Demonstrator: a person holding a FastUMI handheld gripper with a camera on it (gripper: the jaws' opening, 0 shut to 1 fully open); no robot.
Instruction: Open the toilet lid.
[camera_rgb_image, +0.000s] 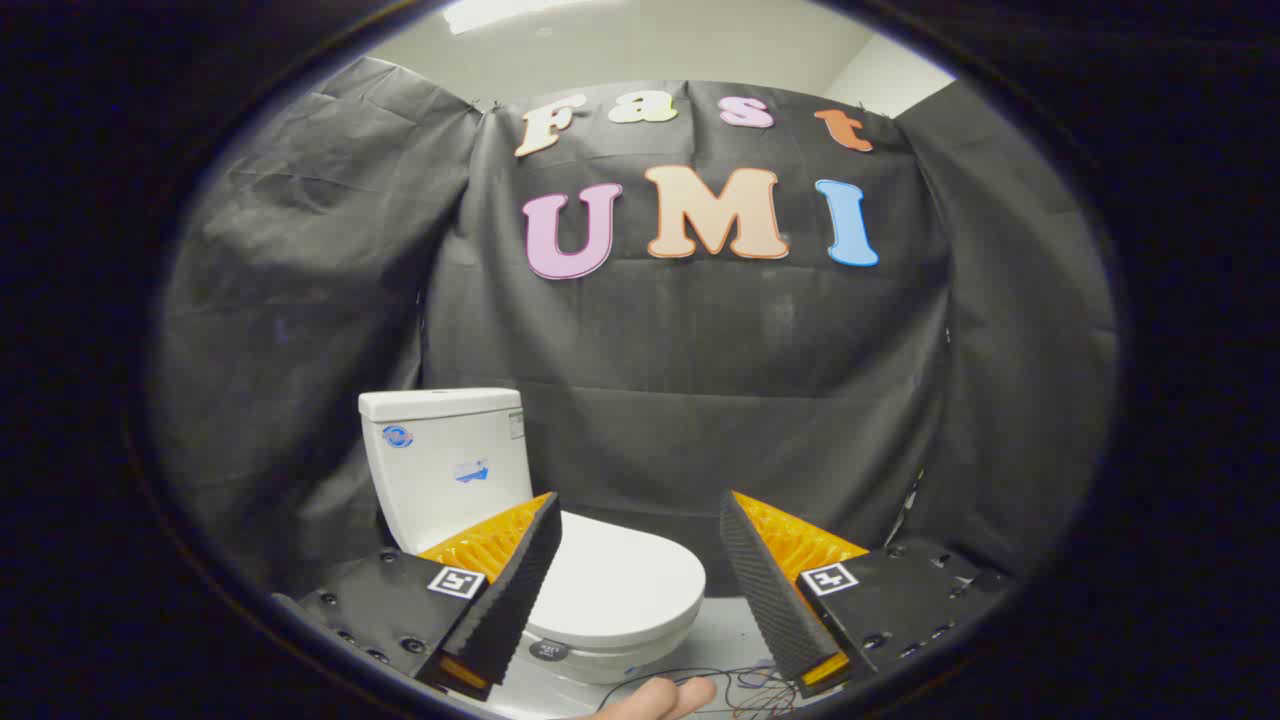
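I'm holding my gripper (640, 570) with jaws gaping wide — nothing gripped — ahead of the white toilet (520, 530), its lid (620, 585) lying closed between them.

We can read no text, number or brand here. Tank (445, 465): a round blue logo (397, 436) on its front, too small to make out; a pale sticker (471, 471) with a blue mark beside it, blurred; a thin label (516, 424) at the tank's far edge, illegible. Bowl (610, 655): a dark round badge (547, 650) under the closed lid (620, 585), lettering unreadable. We see a square black-and-white marker (456, 581) on each finger, pattern only. Gripper (638, 497): fingers spread wide, pressing on nothing
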